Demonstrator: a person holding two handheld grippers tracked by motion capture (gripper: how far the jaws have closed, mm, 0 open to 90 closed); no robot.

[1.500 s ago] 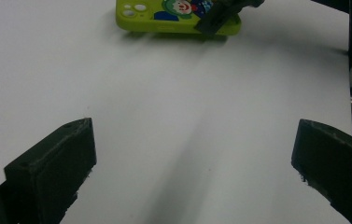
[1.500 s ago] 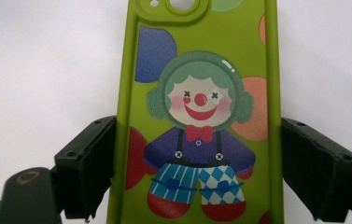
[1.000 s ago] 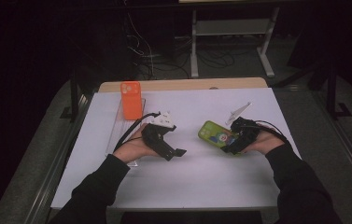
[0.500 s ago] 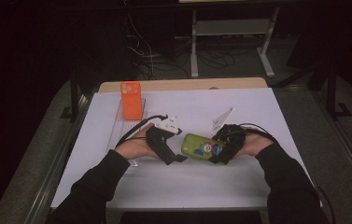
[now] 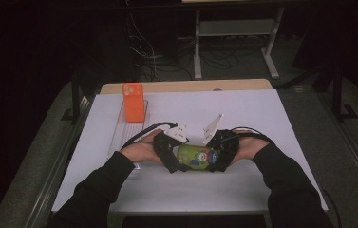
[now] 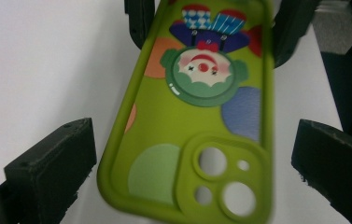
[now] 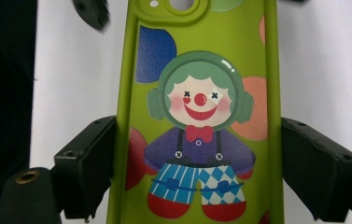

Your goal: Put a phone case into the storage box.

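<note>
High view orange case (image 5: 133,102), right gripper view clown

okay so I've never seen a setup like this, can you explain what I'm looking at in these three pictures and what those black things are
A person sits at a white table with a hand-held gripper in each hand: black tools with two jaws that pinch things. The high view looks down from above; the left hand-held gripper and right hand-held gripper meet at a green phone case printed with a clown. The other two pictures come from small cameras riding on each tool, looking along its jaws. In the right gripper view the jaws sit against the case's sides. In the left gripper view the jaws stand apart from the camera-hole end. An orange phone case stands farther back on a clear tray.
</note>
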